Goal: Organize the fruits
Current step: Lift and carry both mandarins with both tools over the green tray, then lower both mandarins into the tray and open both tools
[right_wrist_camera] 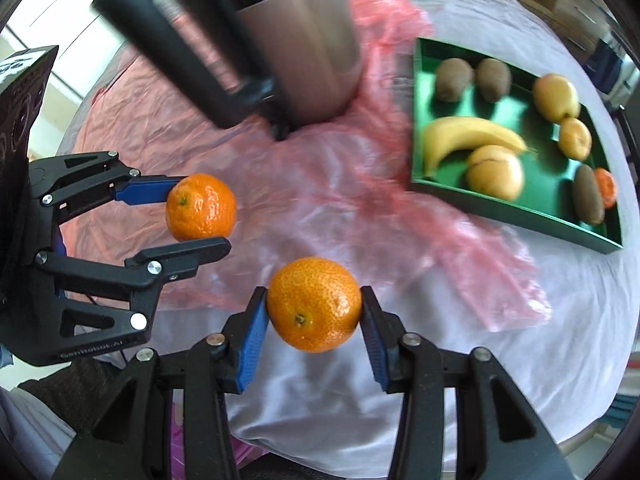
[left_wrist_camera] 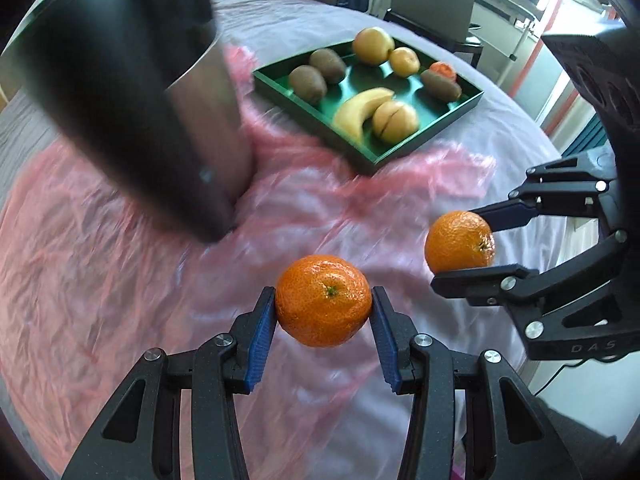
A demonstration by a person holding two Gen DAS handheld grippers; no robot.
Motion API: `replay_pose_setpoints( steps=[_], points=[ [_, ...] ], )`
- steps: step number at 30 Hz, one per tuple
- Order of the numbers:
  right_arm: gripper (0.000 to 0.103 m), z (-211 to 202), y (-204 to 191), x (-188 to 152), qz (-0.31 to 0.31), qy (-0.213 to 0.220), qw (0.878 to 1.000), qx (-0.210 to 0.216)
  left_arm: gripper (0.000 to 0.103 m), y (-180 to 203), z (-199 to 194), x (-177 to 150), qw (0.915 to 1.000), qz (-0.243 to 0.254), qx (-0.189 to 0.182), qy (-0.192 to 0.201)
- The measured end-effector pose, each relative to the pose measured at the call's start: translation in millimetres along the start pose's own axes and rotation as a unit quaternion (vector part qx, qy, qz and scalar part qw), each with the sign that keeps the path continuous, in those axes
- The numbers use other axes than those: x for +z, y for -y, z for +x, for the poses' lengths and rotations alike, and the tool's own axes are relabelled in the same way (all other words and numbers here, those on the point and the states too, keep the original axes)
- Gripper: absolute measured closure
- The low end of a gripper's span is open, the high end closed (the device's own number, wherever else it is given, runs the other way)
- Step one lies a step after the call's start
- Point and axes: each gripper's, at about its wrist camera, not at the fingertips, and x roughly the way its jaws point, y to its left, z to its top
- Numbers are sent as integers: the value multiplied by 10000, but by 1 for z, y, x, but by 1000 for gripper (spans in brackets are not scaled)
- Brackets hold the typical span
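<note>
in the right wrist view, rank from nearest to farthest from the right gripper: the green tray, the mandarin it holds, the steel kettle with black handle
1. Orange mandarin, clamped between the right gripper pads, bottom centre.
2. Steel kettle with black handle, top centre, and green tray, upper right: both well beyond on the pink plastic sheet, too close to call.
</note>
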Motion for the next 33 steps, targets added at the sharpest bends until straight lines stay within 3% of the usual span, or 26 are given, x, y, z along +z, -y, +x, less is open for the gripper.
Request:
replay_pose_setpoints(
  steps=[6, 15, 22, 33],
  points=[
    [86, -21, 68, -2, 628, 372, 9970, -272, 62, 29, 14, 61, 9997, 3, -60, 246],
    [86, -31, 157, 24, 1380, 1070, 9831, -557, 62, 43, 40, 145, 9981, -77, 223, 564],
    [86, -9, 194, 53, 1528, 1226, 9787, -613, 62, 40, 75, 168, 9979, -159, 473, 409],
    [86, 24, 213, 68, 1548, 1143, 9795, -601, 62, 35, 112, 176, 9973, -278, 645, 227]
  ],
)
